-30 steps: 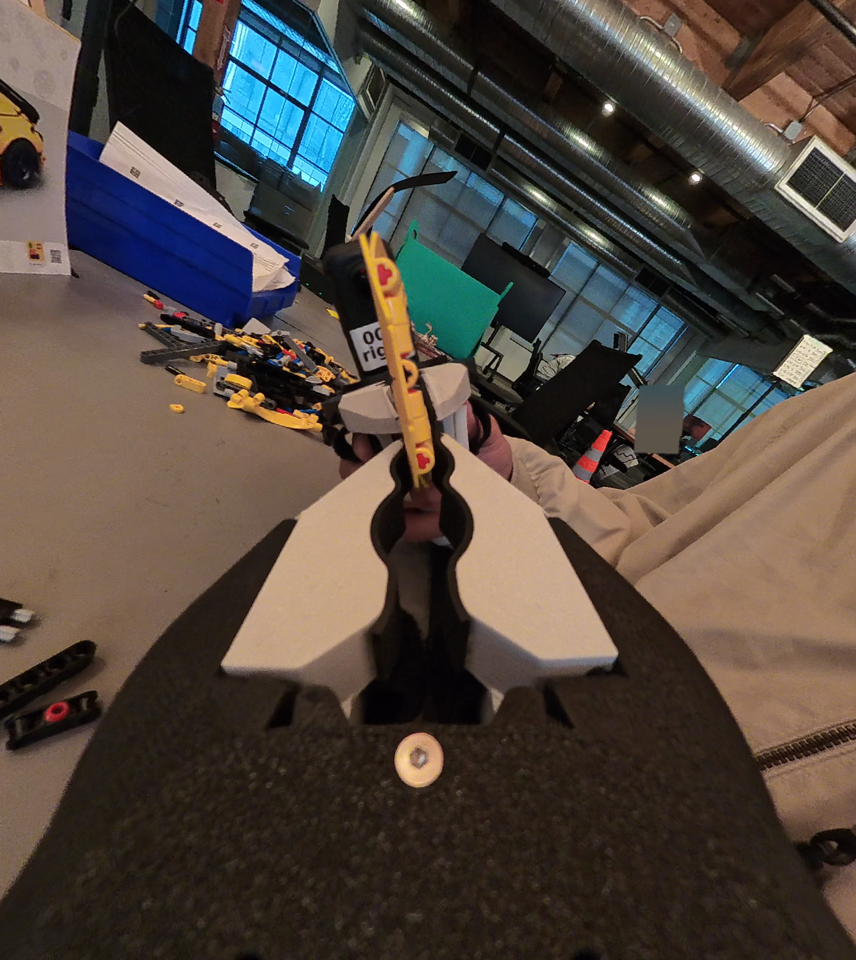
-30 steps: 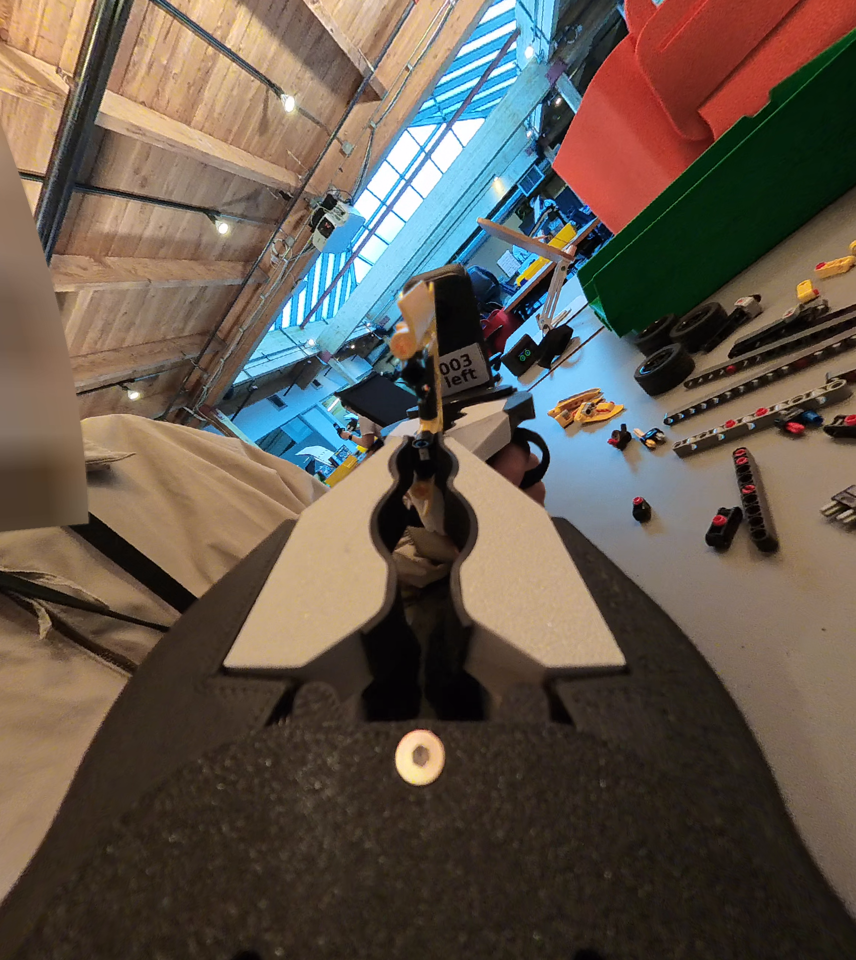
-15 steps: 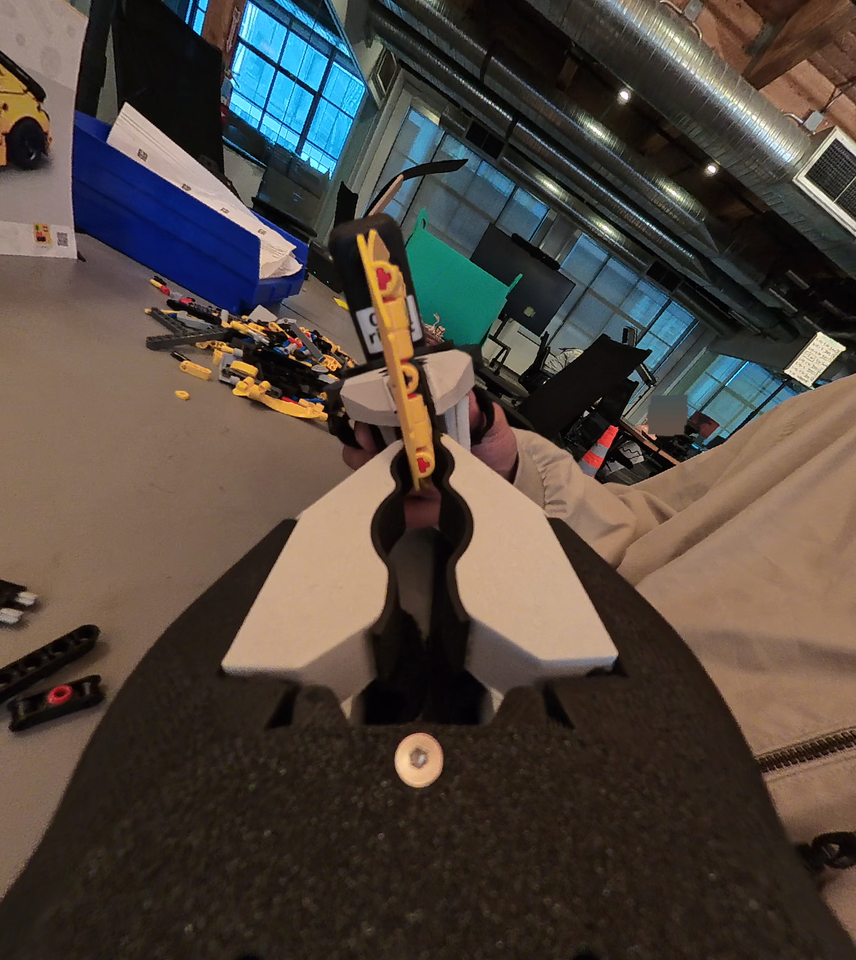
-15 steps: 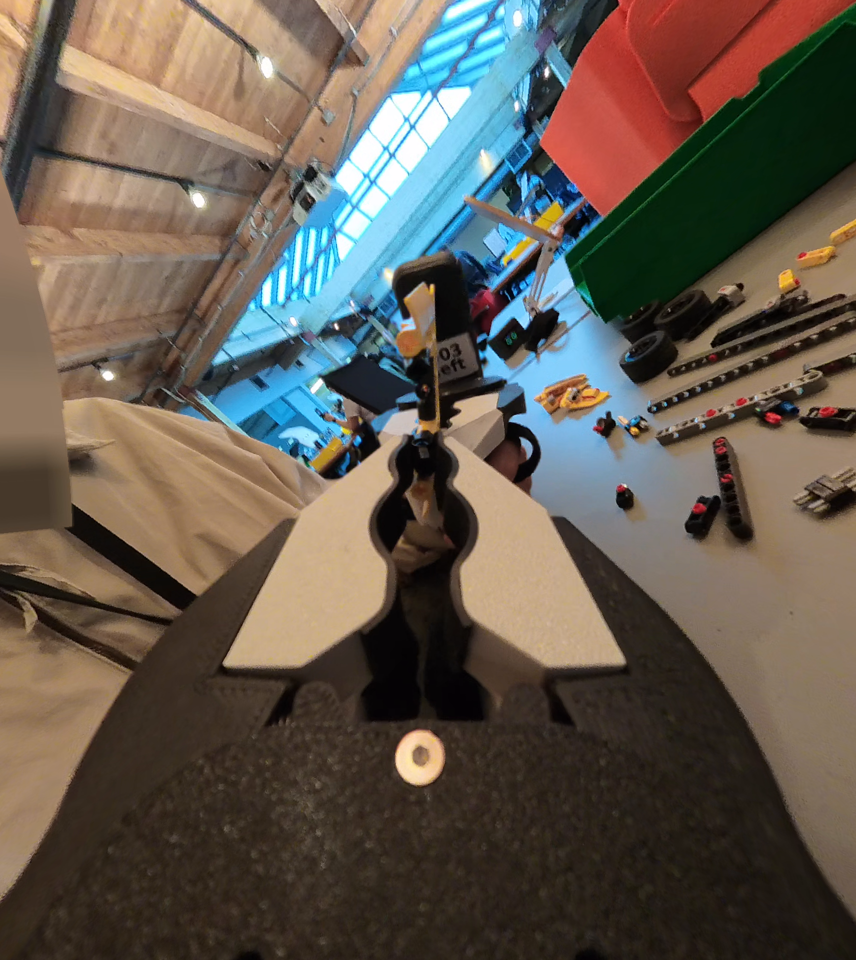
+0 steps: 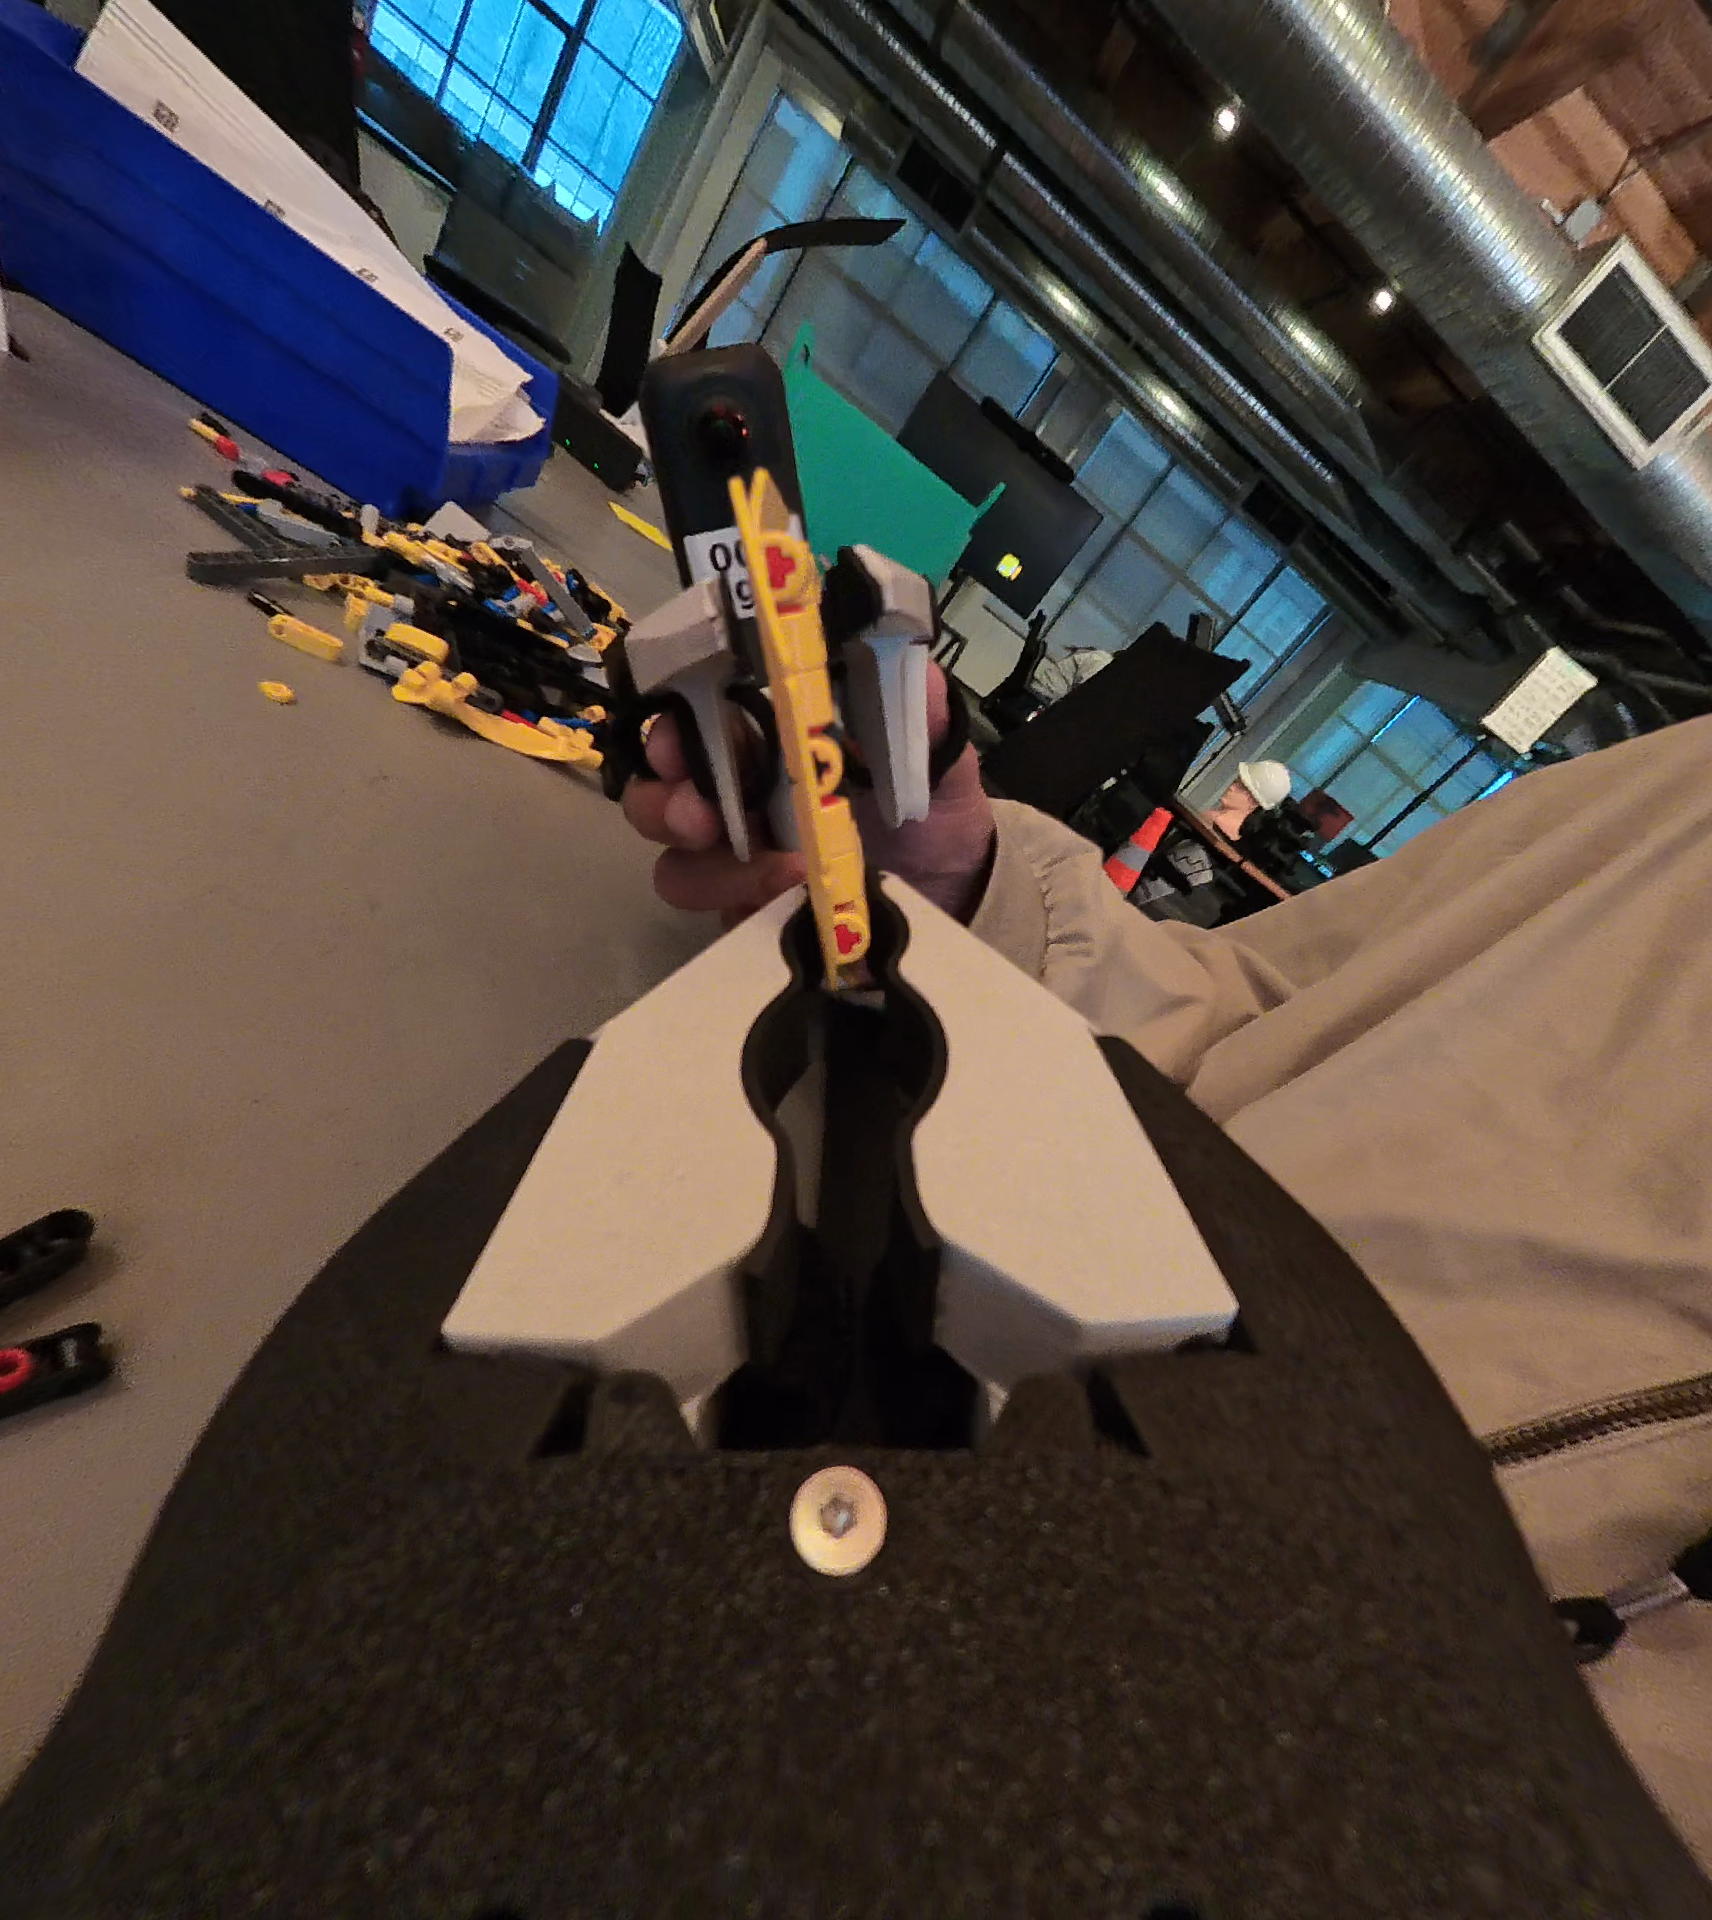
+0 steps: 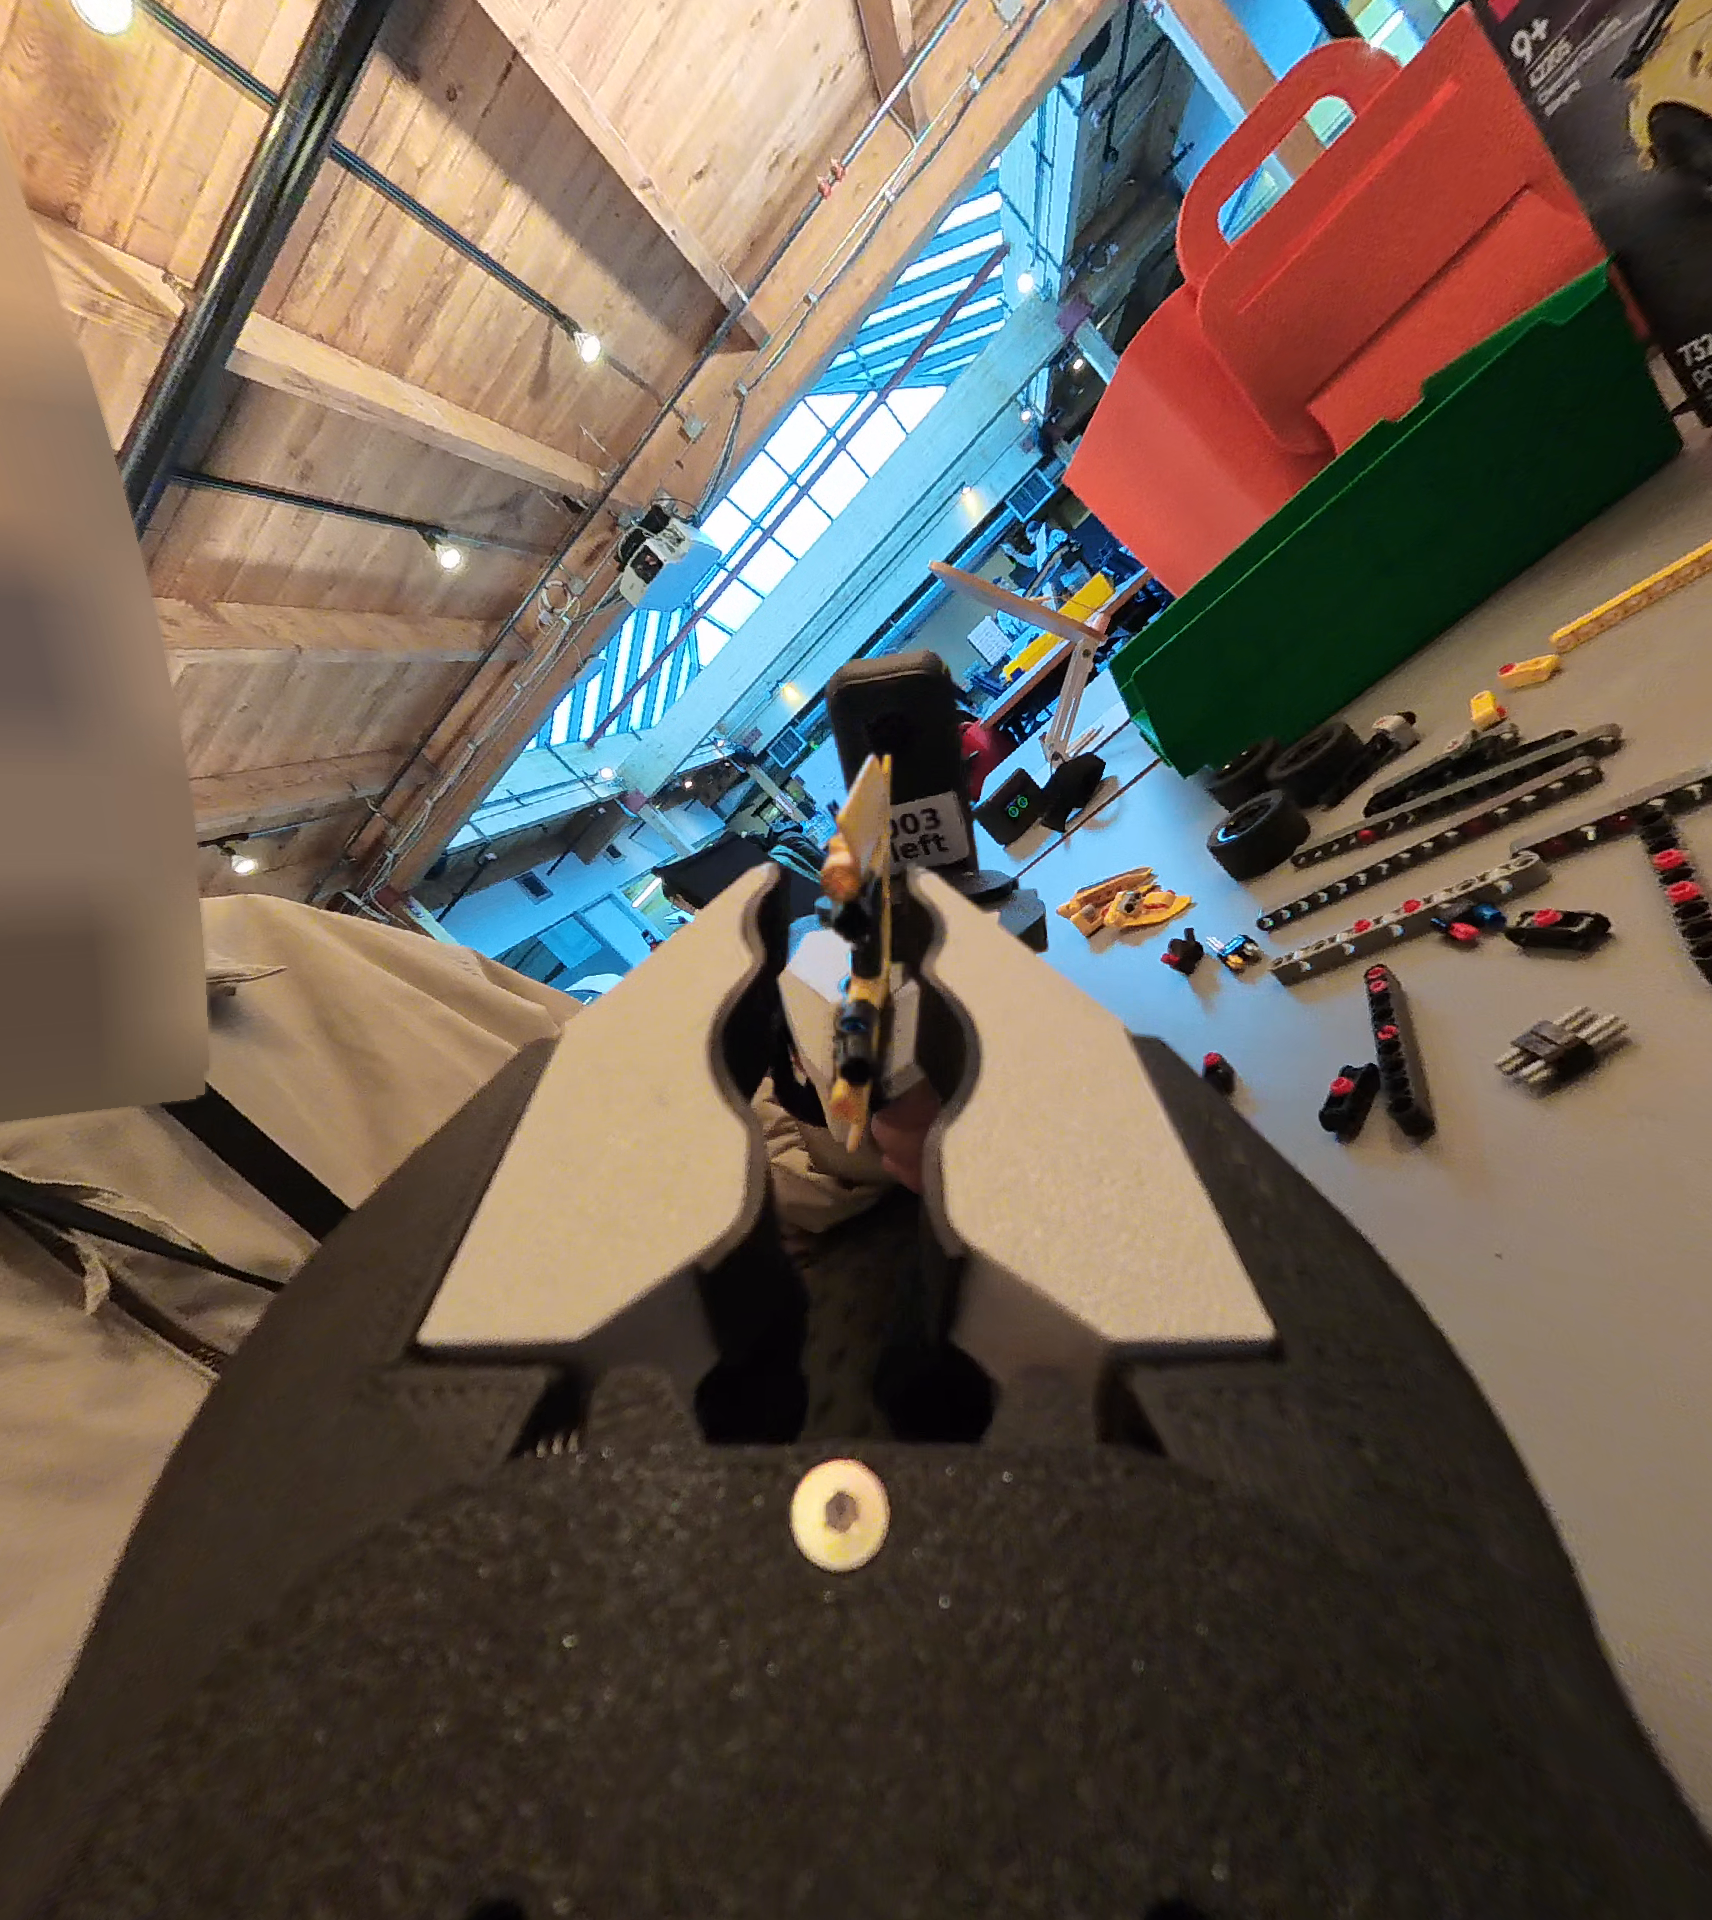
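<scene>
A yellow beam assembly with red pins point(image 5: 810, 727) stands upright in the air between both grippers. My left gripper point(image 5: 841, 930) is shut on its lower end. My right gripper point(image 6: 841, 894) is open, with the same assembly point(image 6: 862, 966) in the gap between its fingers point(image 6: 1028, 1049), apart from both. In the left wrist view the right gripper's grey fingers point(image 5: 888, 717) stand spread on either side of the beam, a hand behind them. In the right wrist view the left gripper's camera body point(image 6: 899, 727) shows behind the assembly.
On the grey table point(image 5: 156, 883) lie a pile of yellow and black parts point(image 5: 478, 634), a blue bin point(image 5: 208, 281) and black beams point(image 5: 0, 1371). The right wrist view shows a green bin point(image 6: 1403, 582), a red box point(image 6: 1351, 312), tyres point(image 6: 1267, 821) and long beams point(image 6: 1454, 873). One gripper's finger ends stand about 5 cm off the other's.
My right gripper has opened and let go of the yellow assembly. My left gripper still holds it. Both views have tilted a little.
</scene>
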The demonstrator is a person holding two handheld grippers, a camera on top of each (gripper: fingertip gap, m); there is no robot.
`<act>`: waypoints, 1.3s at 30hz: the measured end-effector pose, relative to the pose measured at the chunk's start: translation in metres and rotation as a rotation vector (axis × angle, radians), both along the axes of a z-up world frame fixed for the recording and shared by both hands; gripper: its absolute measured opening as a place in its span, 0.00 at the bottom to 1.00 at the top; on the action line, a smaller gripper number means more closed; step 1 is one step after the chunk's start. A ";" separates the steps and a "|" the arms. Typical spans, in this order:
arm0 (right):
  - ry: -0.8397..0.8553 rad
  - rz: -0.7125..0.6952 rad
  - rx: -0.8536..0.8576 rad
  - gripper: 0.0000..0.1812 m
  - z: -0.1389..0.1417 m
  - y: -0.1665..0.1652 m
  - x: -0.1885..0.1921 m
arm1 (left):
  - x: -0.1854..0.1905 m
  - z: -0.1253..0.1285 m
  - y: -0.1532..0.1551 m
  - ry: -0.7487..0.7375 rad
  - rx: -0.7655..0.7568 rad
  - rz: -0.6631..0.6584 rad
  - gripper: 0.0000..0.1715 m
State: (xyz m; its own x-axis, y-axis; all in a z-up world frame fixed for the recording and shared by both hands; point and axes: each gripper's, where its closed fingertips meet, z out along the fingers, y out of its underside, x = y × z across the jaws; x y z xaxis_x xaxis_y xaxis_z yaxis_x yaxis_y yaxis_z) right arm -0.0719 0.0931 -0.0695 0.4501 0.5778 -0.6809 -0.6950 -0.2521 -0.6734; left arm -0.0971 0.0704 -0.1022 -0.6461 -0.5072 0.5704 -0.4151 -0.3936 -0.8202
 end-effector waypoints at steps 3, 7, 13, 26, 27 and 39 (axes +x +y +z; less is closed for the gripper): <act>-0.007 -0.028 -0.005 0.04 -0.001 -0.001 0.006 | 0.000 -0.003 -0.002 0.018 0.000 -0.011 0.04; -0.052 -0.050 -0.010 0.04 -0.003 -0.002 0.006 | 0.007 -0.001 0.006 0.021 -0.015 0.047 0.07; -0.087 0.005 -0.035 0.03 -0.009 0.005 -0.015 | 0.010 0.012 0.013 -0.042 -0.046 0.089 0.08; -0.132 -0.001 -0.068 0.00 -0.014 0.002 -0.008 | 0.004 0.001 0.004 -0.011 0.013 0.032 0.03; -0.162 -0.021 -0.085 0.00 -0.018 0.002 -0.005 | 0.005 -0.001 0.007 0.002 0.009 0.041 0.03; -0.188 0.010 -0.074 0.02 -0.018 0.002 -0.015 | 0.004 0.002 0.008 -0.005 -0.012 0.037 0.03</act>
State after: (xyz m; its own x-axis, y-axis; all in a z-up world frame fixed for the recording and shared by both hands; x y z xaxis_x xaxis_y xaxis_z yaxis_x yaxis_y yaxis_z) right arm -0.0873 0.0954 -0.0870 0.5680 0.5344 -0.6259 -0.5559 -0.3117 -0.7706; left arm -0.0933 0.0783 -0.1005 -0.6301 -0.5235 0.5735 -0.3962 -0.4185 -0.8172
